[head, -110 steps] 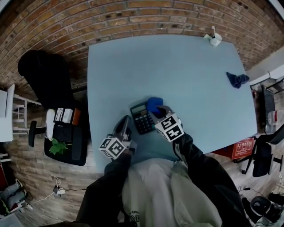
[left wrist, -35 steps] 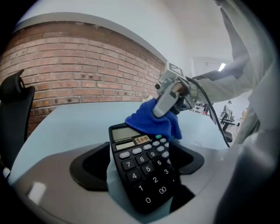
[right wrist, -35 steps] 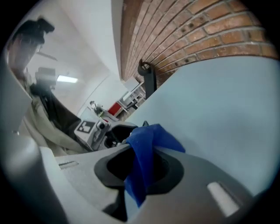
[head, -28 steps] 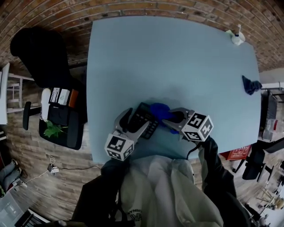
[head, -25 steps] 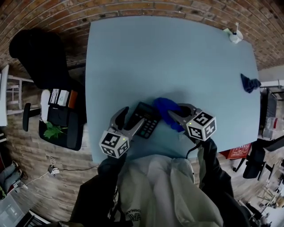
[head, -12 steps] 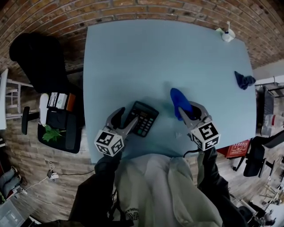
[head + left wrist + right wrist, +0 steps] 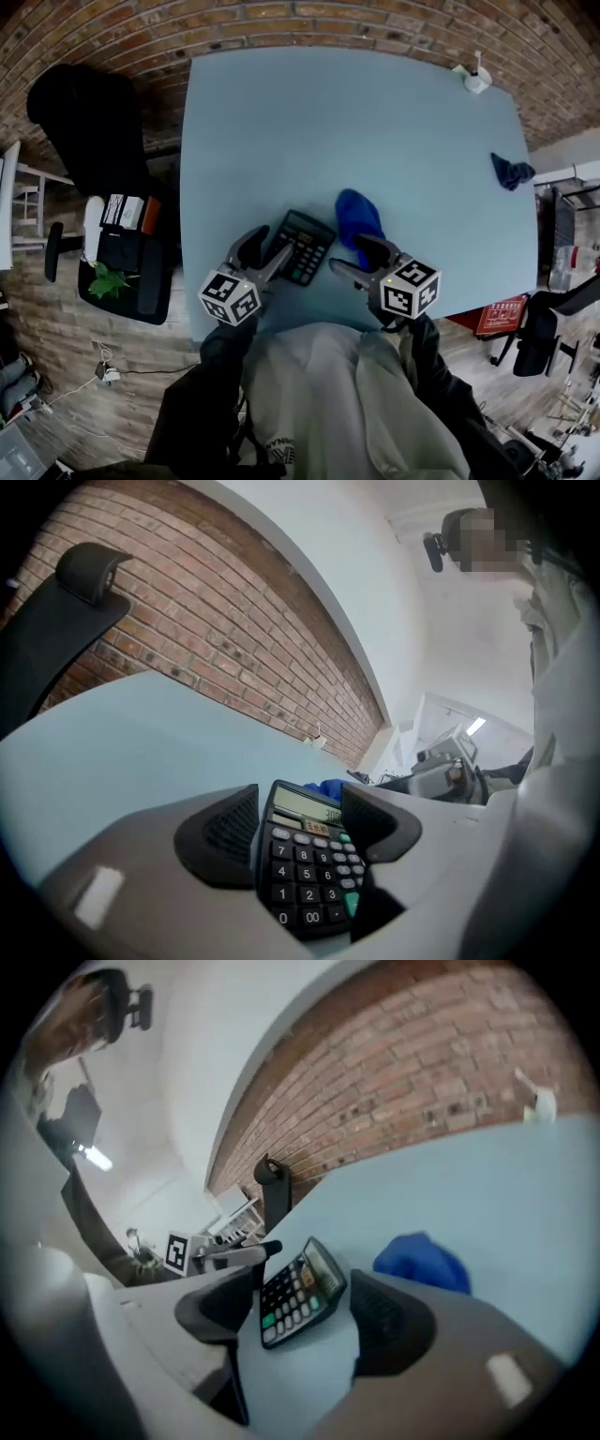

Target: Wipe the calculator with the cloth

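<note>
A pale blue table (image 7: 375,122) stands against a brick wall (image 7: 281,14), black chair (image 7: 89,122) alongside.

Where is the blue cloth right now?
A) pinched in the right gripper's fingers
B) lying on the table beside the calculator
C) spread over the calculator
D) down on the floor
B: the crumpled blue cloth lies on the light blue table just beside the black calculator. The right gripper has just been opening its fingers, and nothing is gripped between them.
</note>
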Demonstrator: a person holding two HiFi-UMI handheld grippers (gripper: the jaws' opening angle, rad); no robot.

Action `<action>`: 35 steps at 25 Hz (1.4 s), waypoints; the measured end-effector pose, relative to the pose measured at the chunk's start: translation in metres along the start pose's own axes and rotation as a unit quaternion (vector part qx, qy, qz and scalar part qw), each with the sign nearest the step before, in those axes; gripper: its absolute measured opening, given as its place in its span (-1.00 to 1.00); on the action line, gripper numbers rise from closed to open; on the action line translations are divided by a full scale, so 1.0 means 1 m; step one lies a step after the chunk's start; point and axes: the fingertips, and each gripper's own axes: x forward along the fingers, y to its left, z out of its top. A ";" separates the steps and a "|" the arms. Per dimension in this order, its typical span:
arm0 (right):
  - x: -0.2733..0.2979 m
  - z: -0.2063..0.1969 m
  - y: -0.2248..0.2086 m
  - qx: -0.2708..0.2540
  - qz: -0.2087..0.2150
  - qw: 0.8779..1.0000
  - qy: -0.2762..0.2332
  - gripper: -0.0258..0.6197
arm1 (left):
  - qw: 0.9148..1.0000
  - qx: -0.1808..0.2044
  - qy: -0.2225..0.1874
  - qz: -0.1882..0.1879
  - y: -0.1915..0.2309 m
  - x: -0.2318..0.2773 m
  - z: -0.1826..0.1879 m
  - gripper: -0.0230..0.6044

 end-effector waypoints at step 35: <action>-0.012 0.081 0.028 0.006 0.144 0.988 -0.064 -0.45 | 0.908 -0.301 -0.123 -0.264 -0.064 -0.021 0.050 -0.54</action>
